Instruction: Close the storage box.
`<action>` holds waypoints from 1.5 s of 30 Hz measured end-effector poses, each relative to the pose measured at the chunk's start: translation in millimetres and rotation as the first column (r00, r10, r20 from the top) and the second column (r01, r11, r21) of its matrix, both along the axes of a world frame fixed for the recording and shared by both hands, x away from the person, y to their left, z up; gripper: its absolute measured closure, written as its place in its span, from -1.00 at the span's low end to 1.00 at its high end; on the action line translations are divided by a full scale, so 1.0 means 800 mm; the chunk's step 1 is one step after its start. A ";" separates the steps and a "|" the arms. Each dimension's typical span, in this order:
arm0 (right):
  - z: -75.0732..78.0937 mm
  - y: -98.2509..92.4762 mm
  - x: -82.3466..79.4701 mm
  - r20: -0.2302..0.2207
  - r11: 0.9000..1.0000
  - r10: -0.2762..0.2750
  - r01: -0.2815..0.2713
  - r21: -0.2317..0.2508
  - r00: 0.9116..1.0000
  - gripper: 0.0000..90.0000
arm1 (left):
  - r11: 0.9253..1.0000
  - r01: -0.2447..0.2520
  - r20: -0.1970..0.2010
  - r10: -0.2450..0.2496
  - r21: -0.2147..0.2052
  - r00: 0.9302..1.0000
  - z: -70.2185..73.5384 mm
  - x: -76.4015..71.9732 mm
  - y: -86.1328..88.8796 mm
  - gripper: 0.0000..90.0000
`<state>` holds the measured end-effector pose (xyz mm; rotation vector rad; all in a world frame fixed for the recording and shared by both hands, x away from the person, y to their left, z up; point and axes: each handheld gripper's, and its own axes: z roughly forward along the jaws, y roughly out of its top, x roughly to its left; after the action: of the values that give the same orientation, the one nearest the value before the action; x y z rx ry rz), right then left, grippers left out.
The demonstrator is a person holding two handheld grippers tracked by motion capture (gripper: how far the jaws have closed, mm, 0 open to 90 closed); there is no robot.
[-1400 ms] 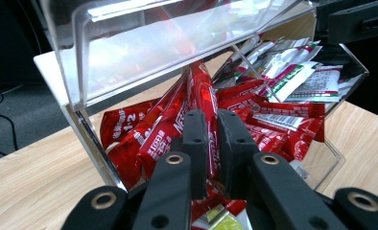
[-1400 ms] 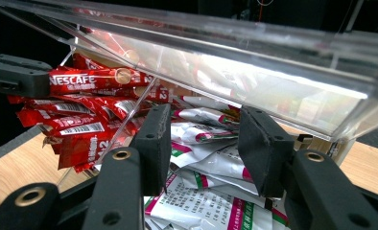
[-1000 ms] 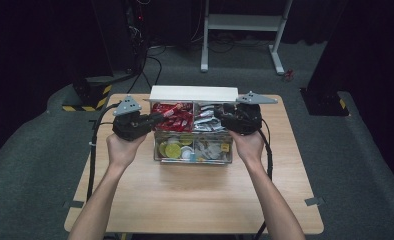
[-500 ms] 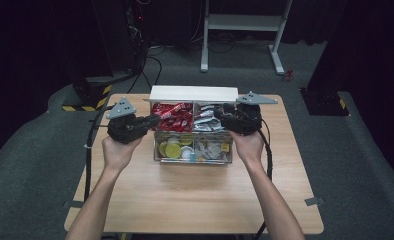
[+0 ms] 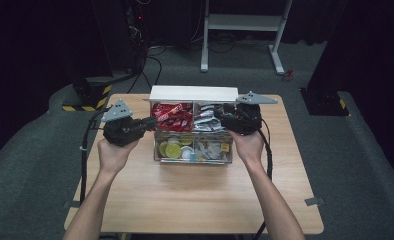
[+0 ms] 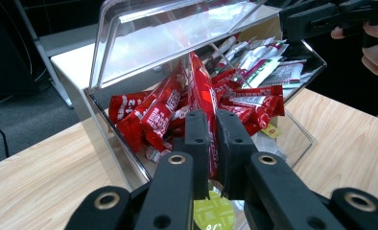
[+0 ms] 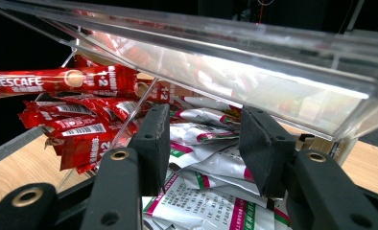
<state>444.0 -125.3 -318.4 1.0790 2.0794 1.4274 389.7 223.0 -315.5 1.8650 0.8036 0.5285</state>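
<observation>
Dark room, grey carpet; pale wooden table [image 5: 195, 195] bearing a clear acrylic compartment box [image 5: 192, 131], lid raised. Left gripper [image 6: 208, 125] fingers clamped on a red coffee stick sachet [image 6: 201, 91] above the box. Right gripper [image 7: 207, 143] fingers partly spread, empty, over white sachets [image 7: 201, 167].

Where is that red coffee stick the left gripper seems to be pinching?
In the left gripper view, the red stick stands between the left gripper jaws, over the clear box's back-left compartment.
</observation>
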 end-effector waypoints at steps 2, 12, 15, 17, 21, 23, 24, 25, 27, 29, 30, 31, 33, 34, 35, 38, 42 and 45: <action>0.000 -0.001 0.001 -0.002 1.000 0.005 -0.005 0.003 1.000 0.21 | 1.000 -0.002 0.000 0.002 0.001 1.000 0.000 -0.002 0.002 0.88; 0.001 -0.002 0.001 -0.007 1.000 0.010 -0.010 0.001 1.000 0.21 | 1.000 0.006 0.000 -0.006 -0.026 1.000 -0.003 -0.010 0.011 0.88; 0.001 -0.001 0.001 -0.006 1.000 0.009 -0.009 -0.005 1.000 0.21 | 0.999 0.011 0.005 -0.011 -0.038 1.000 -0.004 -0.014 0.015 0.88; 0.001 -0.001 0.001 -0.005 1.000 0.009 -0.009 -0.004 1.000 0.21 | 0.999 0.015 0.007 -0.014 -0.044 1.000 -0.004 -0.016 0.017 0.89; 0.002 -0.001 0.001 -0.008 1.000 0.007 -0.007 -0.007 1.000 0.20 | 0.999 0.014 0.015 -0.014 -0.047 1.000 -0.002 -0.021 0.021 0.89; 0.001 -0.001 0.001 -0.004 1.000 0.006 -0.006 -0.005 1.000 0.20 | 0.998 0.015 0.020 -0.014 -0.054 1.000 -0.002 -0.024 0.023 0.89; 0.001 -0.001 0.000 -0.004 1.000 0.005 -0.005 -0.002 1.000 0.20 | 0.998 0.017 0.024 -0.016 -0.059 1.000 -0.003 -0.026 0.025 0.89; 0.001 0.000 0.000 -0.005 1.000 0.003 -0.003 -0.001 1.000 0.20 | 0.998 0.017 0.026 -0.016 -0.062 1.000 -0.003 -0.028 0.026 0.89; 0.001 0.000 0.000 -0.005 1.000 0.004 -0.004 -0.003 1.000 0.20 | 0.998 0.017 0.025 -0.016 -0.064 1.000 -0.003 -0.029 0.029 0.89; 0.002 0.000 0.000 -0.008 1.000 0.003 -0.003 -0.011 1.000 0.20 | 0.998 0.015 0.025 -0.014 -0.062 1.000 -0.003 -0.030 0.031 0.89; 0.002 0.000 0.000 -0.008 1.000 0.003 -0.003 -0.011 1.000 0.20 | 0.998 0.015 0.025 -0.014 -0.062 1.000 -0.003 -0.031 0.032 0.89; 0.002 0.000 0.000 -0.006 1.000 0.003 -0.003 -0.011 1.000 0.20 | 0.998 0.017 0.027 -0.015 -0.061 1.000 -0.003 -0.032 0.034 0.89; 0.002 0.000 0.000 -0.005 1.000 0.003 -0.003 -0.008 1.000 0.20 | 0.998 0.016 0.029 -0.014 -0.066 0.999 -0.004 -0.034 0.036 0.89; 0.002 0.000 0.000 -0.005 1.000 0.002 -0.002 -0.009 1.000 0.20 | 0.998 0.016 0.030 -0.015 -0.067 0.999 -0.004 -0.035 0.037 0.89; 0.002 0.000 0.000 -0.006 1.000 0.002 -0.002 -0.011 1.000 0.20 | 0.997 0.013 0.029 -0.011 -0.071 1.000 -0.005 -0.036 0.039 0.89; 0.003 0.001 -0.001 -0.010 1.000 0.000 0.000 -0.015 1.000 0.20 | 0.997 0.010 0.027 -0.008 -0.072 1.000 -0.005 -0.038 0.043 0.89; 0.002 0.001 -0.001 -0.003 1.000 0.000 0.000 -0.011 1.000 0.20 | 0.997 0.008 0.033 -0.005 -0.078 0.999 -0.006 -0.043 0.048 0.89; 0.002 0.001 -0.001 -0.003 1.000 -0.001 0.001 -0.013 1.000 0.20 | 0.996 0.006 0.033 -0.003 -0.089 0.999 -0.008 -0.047 0.054 0.89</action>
<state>443.1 -124.6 -316.7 1.0777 2.0873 1.4102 352.4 266.5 -321.9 1.7717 0.7891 0.5109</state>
